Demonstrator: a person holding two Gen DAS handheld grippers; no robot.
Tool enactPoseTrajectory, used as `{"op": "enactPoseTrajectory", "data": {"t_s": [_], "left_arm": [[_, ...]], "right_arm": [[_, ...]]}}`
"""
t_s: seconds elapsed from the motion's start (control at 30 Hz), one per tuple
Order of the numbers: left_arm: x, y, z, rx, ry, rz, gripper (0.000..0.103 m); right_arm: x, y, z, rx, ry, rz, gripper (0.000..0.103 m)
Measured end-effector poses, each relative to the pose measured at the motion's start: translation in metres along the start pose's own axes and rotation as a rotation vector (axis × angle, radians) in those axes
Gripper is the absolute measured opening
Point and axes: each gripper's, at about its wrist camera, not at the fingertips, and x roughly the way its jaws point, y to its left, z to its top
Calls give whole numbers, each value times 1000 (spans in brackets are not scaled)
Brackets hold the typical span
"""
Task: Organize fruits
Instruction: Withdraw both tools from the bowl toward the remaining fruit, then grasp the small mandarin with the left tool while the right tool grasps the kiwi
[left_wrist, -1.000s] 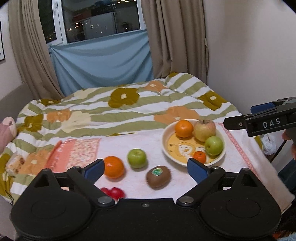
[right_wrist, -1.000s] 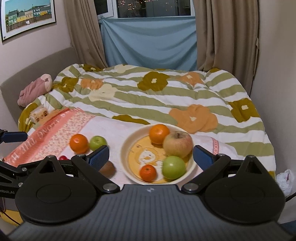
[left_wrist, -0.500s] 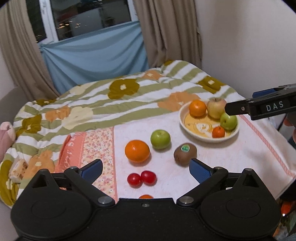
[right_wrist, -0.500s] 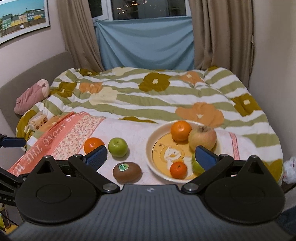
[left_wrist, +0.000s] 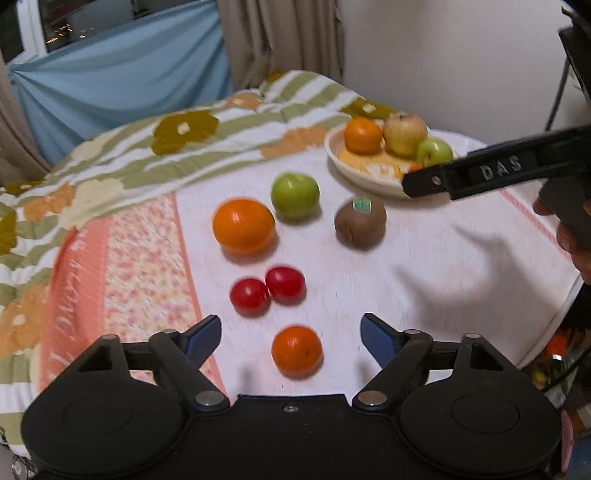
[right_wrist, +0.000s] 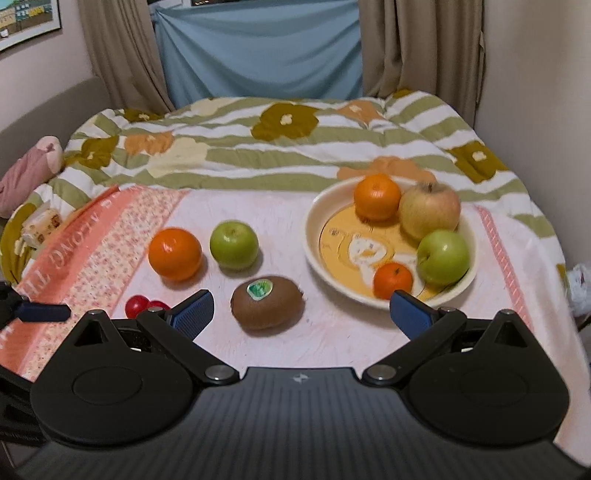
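A cream plate (right_wrist: 317, 236) (left_wrist: 354, 173) holds an orange (right_wrist: 376, 196), a yellowish apple (right_wrist: 430, 210), a green apple (right_wrist: 443, 256) and a small tangerine (right_wrist: 392, 280). Loose on the white cloth lie a big orange (left_wrist: 243, 226) (right_wrist: 175, 254), a green apple (left_wrist: 294, 191) (right_wrist: 233, 244), a kiwi (left_wrist: 360, 221) (right_wrist: 267, 302), two red tomatoes (left_wrist: 267, 290) (right_wrist: 137, 305) and a small tangerine (left_wrist: 296, 350). My left gripper (left_wrist: 291, 334) is open with the small tangerine between its fingers. My right gripper (right_wrist: 301, 309) is open just behind the kiwi; it also shows in the left wrist view (left_wrist: 491, 171).
The cloth (left_wrist: 443, 258) lies over a striped flowered quilt (right_wrist: 258, 147) on a bed. A pink patterned band (left_wrist: 122, 266) borders the cloth on the left. Curtains and a blue sheet (right_wrist: 258, 55) hang behind. A wall stands on the right. A pink soft toy (right_wrist: 29, 173) lies far left.
Both grippers have moved left and down toward the loose fruit. The small tangerine has come between my left fingers, and the kiwi is now centred before my right gripper.
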Motion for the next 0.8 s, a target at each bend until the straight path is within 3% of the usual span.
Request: {"op": "enactPoseTrajectory", "data": {"t_s": [0.2,0.37,0.6,0.8], "left_arm": [[21,1,-17,48,37,-35,66],[29,6,-20,64,35,-55,65],[40,9,-21,79,47,-97,41],[39,11,-22,71,37,-106,41]], "right_arm": [[22,15,-15,31,38,0,103],[31,27,-19,11,43,-14,103],[43,31,-18,-1,47,-28,103],[61,33,-17,-34,59,-32,103]]}}
